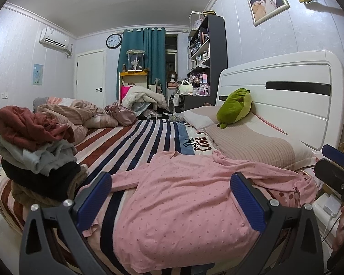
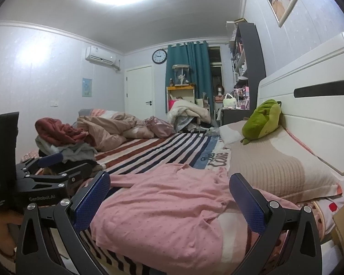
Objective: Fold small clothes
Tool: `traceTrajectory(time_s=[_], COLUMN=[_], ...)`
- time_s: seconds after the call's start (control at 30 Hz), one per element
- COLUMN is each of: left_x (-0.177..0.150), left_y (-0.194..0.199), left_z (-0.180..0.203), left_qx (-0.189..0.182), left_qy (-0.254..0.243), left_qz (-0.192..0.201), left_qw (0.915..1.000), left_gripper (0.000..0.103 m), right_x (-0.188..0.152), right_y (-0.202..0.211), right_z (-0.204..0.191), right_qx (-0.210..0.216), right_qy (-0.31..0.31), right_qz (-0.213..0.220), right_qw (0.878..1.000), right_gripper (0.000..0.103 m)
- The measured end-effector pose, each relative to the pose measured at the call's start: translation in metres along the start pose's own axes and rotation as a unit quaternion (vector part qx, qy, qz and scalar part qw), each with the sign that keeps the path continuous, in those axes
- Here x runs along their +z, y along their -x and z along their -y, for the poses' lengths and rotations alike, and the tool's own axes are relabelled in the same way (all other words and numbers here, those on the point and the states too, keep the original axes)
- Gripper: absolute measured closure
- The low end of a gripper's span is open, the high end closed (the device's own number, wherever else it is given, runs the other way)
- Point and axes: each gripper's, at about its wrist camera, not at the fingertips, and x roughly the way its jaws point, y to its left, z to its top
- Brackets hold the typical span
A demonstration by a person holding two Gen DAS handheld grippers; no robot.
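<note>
Left tongs point(image 1: 171, 197) spread wide and empty over the pink top point(image 1: 183, 206). Right tongs point(image 2: 169, 198) just as wide, nothing gripped. The top lies spread out on the striped blanket point(image 1: 135, 142) at the bed's near edge, 1 sleeve flung left. Clothes pile point(image 1: 34, 151) sits beyond, left; pillow point(image 1: 259, 146) right.

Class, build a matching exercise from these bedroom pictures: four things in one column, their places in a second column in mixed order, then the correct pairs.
Things:
1. pink dotted long-sleeved top
2. green plush toy
3. round black-rimmed wall clock
4. dark red crumpled garment

Places:
A. on top of the clothes pile
B. leaning against the white headboard
C. spread flat on the striped blanket
D. on the wall beside the teal curtain

Pairs: 1-C, 2-B, 3-D, 4-A
</note>
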Motion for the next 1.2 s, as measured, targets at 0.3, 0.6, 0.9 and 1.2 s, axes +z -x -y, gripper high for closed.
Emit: traceTrajectory(time_s=[0.3,0.6,0.9,1.2], left_x=[-0.002,-0.007,-0.008,-0.007], left_y=[-0.003,-0.005,-0.009,-0.018], left_z=[-0.002,-0.006,-0.004,-0.003], left_qx=[0.005,0.013,0.011,0.009], left_qy=[0.001,0.003,0.003,0.005], left_qz=[-0.003,-0.008,-0.007,-0.012], left_qw=[1.0,0.9999,0.9999,0.9999], left_gripper=[0.001,0.001,0.001,0.001], right_x=[0.0,-0.004,-0.007,-0.008], right_y=[-0.001,-0.005,-0.008,-0.01], right_z=[0.002,0.004,0.007,0.01], right_qx=[-0.003,-0.005,-0.008,-0.012], right_qy=[-0.001,-0.005,-0.005,-0.006], right_qz=[-0.001,-0.004,0.0,-0.002], right_qw=[1.0,1.0,1.0,1.0], right_gripper=[0.0,0.0,0.0,0.0])
